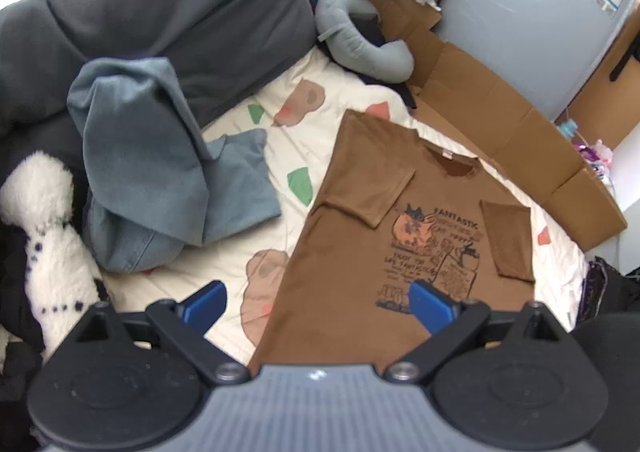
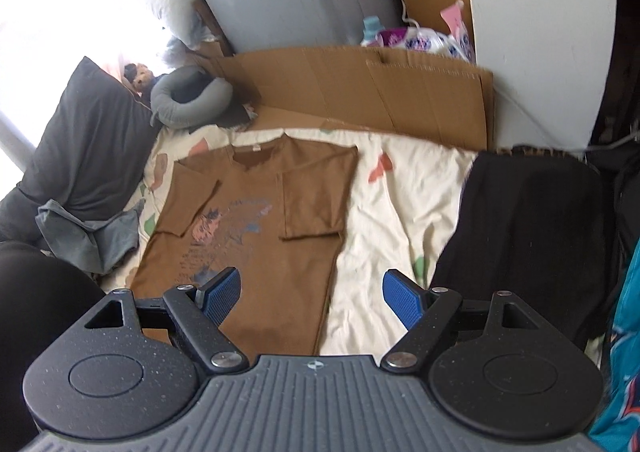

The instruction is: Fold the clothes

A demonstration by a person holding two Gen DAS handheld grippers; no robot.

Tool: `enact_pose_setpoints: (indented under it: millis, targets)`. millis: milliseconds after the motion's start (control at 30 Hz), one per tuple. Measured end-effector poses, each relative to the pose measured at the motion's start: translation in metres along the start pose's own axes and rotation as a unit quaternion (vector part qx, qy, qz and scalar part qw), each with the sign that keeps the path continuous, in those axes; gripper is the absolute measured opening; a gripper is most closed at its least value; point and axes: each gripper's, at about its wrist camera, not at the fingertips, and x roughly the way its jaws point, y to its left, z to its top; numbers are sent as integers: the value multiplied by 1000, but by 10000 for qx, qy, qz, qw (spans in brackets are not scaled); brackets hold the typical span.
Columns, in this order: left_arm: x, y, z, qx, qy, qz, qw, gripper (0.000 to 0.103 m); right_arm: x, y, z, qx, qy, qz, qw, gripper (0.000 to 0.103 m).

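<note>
Brown shirt (image 1: 360,211): hem hidden from me behind left gripper (image 1: 318,306) housing; same on right wrist view, hem under right gripper (image 2: 312,296) body. Chest print (image 2: 228,228) smeared by blur on my right view, wording unreadable there. Small toy (image 2: 138,77) by grey pillow too small to identify. Black garment (image 2: 528,228) cut by gripper housing, type unclear. Teal fabric (image 2: 624,352) cropped at frame edge. Window area blown out white.

daylight, blown-out upper left | fisheye-bent edges | right view perhaps motion-blurred
</note>
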Motion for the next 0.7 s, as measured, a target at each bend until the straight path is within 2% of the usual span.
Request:
enact_pose_setpoints:
  millis: [200,467,633,700]
  targets:
    - [24,14,-24,-166,50,45,9998,99,21,-12,-36,172,81,-31,9998,83]
    - [65,29,-58,-303,317,127,9990,99,53,-19,-90,275,235,-81,9993,83]
    - [94,34,-85,-281,677,253,9970,99,81,-20,-129,406,515,-26,9978,81]
    - [103,35,-96,-225,819,281,9960,99,93,-20,-144,475,615,93,9969,77]
